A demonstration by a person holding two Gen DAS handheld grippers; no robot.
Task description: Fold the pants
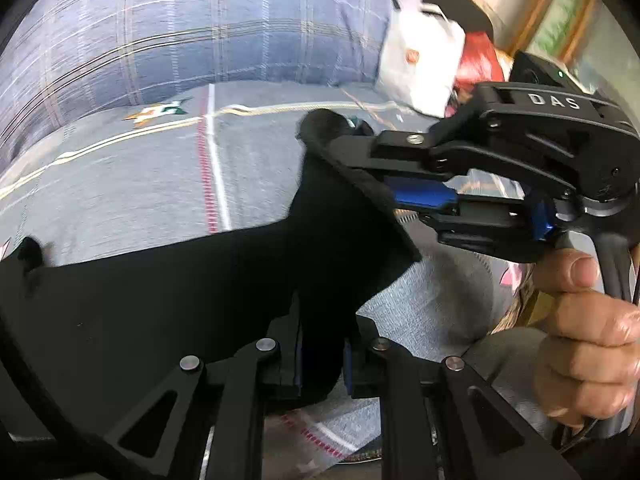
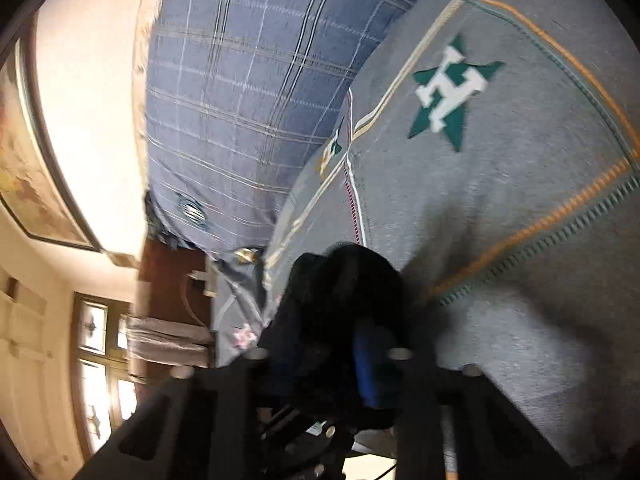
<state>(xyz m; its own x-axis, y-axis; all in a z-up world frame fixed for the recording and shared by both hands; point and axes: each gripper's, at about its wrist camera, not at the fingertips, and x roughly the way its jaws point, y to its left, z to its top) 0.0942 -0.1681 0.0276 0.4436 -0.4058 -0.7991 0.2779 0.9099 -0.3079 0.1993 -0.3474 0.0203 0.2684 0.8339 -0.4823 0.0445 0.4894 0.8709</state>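
The black pants (image 1: 180, 292) hang as a dark sheet across the lower half of the left wrist view, above a grey bedspread (image 1: 120, 184). My left gripper (image 1: 322, 356) is shut on a fold of them at the bottom centre. To the right, my right gripper (image 1: 352, 148) reaches in level and is shut on the pants' upper edge, with a person's hand (image 1: 584, 340) on its handle. In the right wrist view a bunch of the black pants (image 2: 344, 280) sits pinched in the right gripper (image 2: 332, 352), hiding its fingertips beside a blue pad (image 2: 366, 360).
The grey bedspread (image 2: 500, 200) bears a green star logo (image 2: 452, 88) and orange stitching. A blue plaid pillow (image 1: 200, 28) lies behind it. A white bag (image 1: 420, 64) and something red (image 1: 476, 60) sit at the back right. A framed picture (image 2: 36, 184) and a window (image 2: 100, 360) show on the wall.
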